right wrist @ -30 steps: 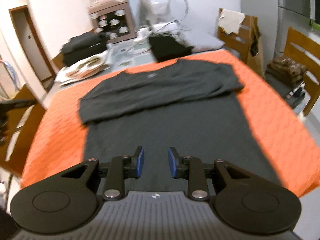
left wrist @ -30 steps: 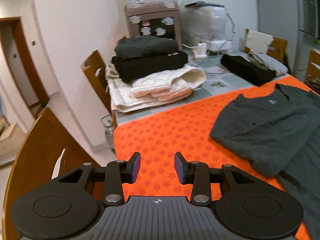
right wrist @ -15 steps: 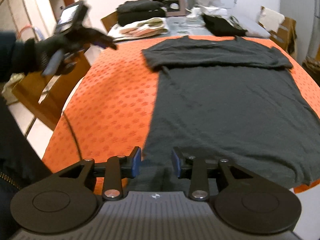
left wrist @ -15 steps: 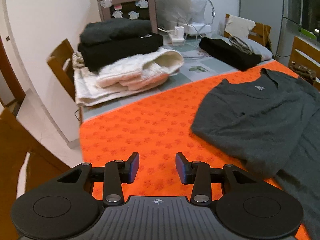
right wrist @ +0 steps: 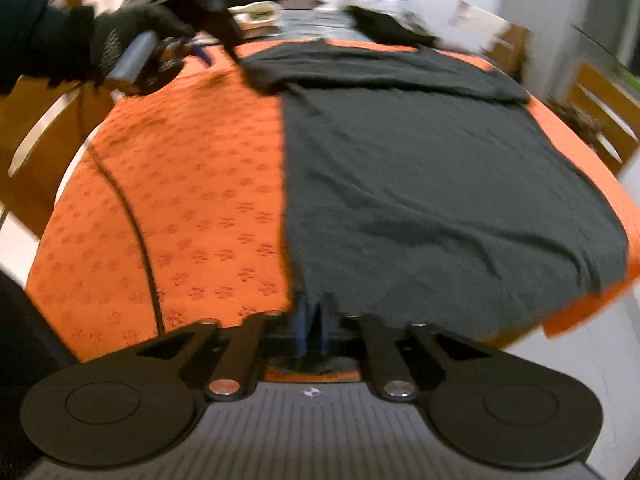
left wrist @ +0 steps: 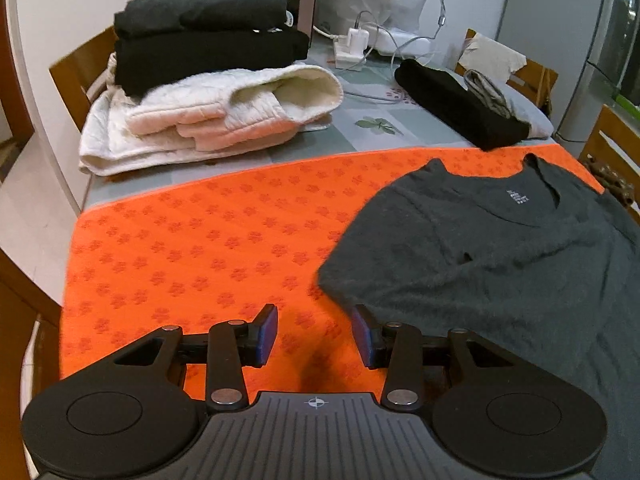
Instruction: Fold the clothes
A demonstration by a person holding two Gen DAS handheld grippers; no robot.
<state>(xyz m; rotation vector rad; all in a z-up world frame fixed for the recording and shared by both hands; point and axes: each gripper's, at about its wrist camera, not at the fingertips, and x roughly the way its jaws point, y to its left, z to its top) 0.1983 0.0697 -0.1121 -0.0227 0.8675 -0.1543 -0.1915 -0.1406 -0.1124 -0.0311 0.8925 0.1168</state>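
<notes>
A dark grey long-sleeved shirt (left wrist: 500, 264) lies flat on the orange mat (left wrist: 192, 248), its sleeves folded across the chest. My left gripper (left wrist: 316, 334) is open just above the mat, its right finger at the shirt's folded shoulder edge, with nothing between the pads. In the right wrist view the shirt (right wrist: 420, 152) stretches away from me. My right gripper (right wrist: 316, 320) is shut on the shirt's near left hem corner. A gloved hand (right wrist: 120, 44) holds the left gripper at the far left corner of the shirt.
Folded black and cream clothes (left wrist: 208, 92) are stacked at the back left of the table, another black folded garment (left wrist: 460, 108) at the back right. A power strip with cables (left wrist: 352, 46) lies behind them. Wooden chairs (right wrist: 600, 116) stand around the table.
My right gripper dropped to the near hem corner and shut on it. My left gripper moved forward and right, down toward the shirt's shoulder edge, staying open.
</notes>
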